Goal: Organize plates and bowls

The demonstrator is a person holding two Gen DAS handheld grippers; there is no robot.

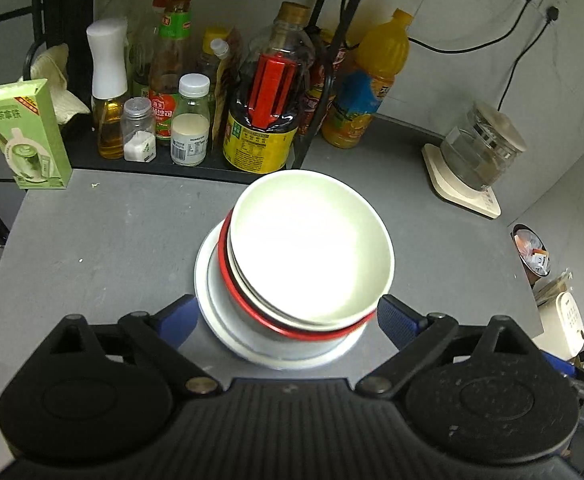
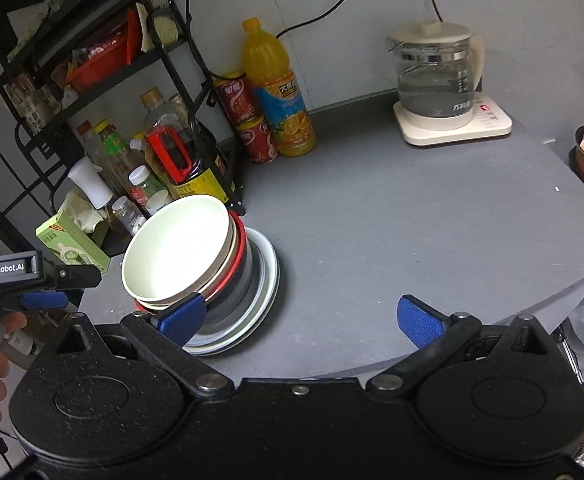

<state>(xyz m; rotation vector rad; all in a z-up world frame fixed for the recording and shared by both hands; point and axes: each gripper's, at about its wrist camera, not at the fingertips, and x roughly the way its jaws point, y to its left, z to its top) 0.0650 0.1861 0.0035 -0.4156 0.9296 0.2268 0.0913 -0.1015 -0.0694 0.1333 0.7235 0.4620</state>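
Stack: white bowl (image 1: 312, 248) topmost, mouth up, nested over white plate (image 1: 212, 312) | left gripper (image 1: 286, 316) spread wide | right gripper (image 2: 300, 318) spread wide, empty

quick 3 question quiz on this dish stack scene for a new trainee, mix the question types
1. True or false: the white bowl sits on top of the stack.
2. Multiple choice: the lowest piece of the stack is A) a glass jar B) the white plate C) a cutting board.
3. Fill in: both the left gripper and the right gripper are ____.

Key: 1 true; 2 B; 3 open. The red-rimmed bowl lies between bowl and plate; the kettle stands apart on the table.
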